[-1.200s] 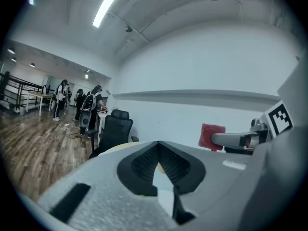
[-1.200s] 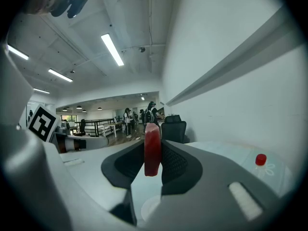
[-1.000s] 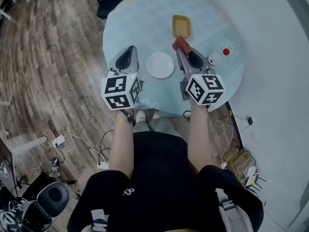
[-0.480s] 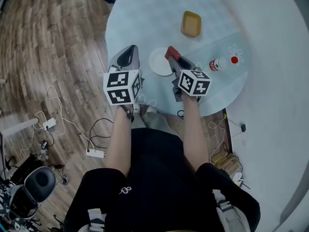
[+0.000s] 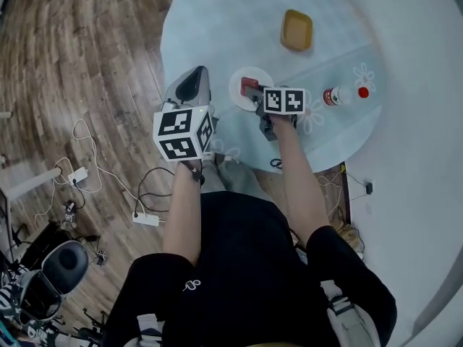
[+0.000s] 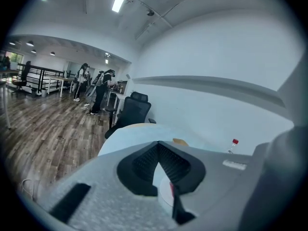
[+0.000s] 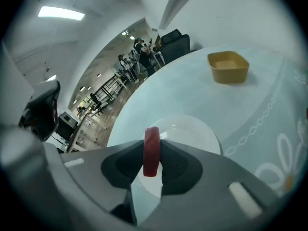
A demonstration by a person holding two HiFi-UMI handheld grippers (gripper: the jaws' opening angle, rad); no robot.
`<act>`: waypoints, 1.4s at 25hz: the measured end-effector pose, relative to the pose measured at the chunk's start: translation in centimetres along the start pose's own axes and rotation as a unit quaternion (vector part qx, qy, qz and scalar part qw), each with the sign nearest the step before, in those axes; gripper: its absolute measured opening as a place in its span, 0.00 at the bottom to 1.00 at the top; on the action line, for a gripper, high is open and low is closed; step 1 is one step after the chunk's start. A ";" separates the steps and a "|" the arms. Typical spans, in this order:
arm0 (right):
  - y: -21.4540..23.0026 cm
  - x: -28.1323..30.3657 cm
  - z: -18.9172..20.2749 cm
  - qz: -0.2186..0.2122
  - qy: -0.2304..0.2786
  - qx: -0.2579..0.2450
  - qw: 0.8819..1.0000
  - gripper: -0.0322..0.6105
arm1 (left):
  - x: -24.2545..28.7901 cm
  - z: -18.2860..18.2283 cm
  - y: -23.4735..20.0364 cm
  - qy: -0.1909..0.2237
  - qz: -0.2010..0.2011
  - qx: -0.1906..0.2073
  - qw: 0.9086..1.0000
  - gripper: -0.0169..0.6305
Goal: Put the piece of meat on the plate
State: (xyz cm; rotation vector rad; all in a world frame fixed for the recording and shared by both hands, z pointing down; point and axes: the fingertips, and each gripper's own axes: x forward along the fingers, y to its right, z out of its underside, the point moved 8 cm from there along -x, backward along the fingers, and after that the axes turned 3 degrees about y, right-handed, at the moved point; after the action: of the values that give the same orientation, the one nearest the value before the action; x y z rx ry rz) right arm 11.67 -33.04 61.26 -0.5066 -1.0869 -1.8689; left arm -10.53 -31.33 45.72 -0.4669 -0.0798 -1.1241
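A red slab of meat (image 7: 151,150) stands on edge between the pads of my right gripper (image 7: 152,146), which is shut on it. In the head view the meat (image 5: 249,84) hangs just over the near part of the small white plate (image 5: 241,97), and the right gripper (image 5: 253,91) tilts down at it. The plate (image 7: 192,129) fills the space right behind the jaws. My left gripper (image 5: 189,85) sits left of the plate near the table's edge. Its tips (image 6: 158,146) meet with nothing between them.
A yellow dish (image 5: 296,30) lies farther back on the round, pale blue table (image 5: 217,20). A small bottle with a red cap (image 5: 340,95) lies right of the plate. A black office chair (image 6: 137,107) stands beyond the table. Cables trail on the wooden floor (image 5: 87,172).
My right gripper has dropped and swung left with the meat, from beside the yellow dish to just over the plate. The left gripper has sunk a little.
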 end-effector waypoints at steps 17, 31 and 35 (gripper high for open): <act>3.3 0.1 0.1 0.087 0.003 0.080 0.993 0.40 | 1.6 0.0 -2.5 -0.012 -0.010 -0.013 1.000 0.02; -2.8 -16.6 -11.0 -0.016 0.366 0.014 0.931 0.06 | 4.5 -5.6 6.2 0.037 0.073 0.071 0.994 0.02; -5.0 -22.7 -11.8 0.025 0.444 -0.073 0.893 0.06 | 4.3 -7.8 9.0 0.064 0.092 0.114 0.987 0.02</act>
State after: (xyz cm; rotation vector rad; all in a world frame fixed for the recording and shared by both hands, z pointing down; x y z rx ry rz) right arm 20.20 -30.75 36.78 0.2520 -0.3104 -1.8226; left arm -2.03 -34.98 37.11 -0.1921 -0.0517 -0.9477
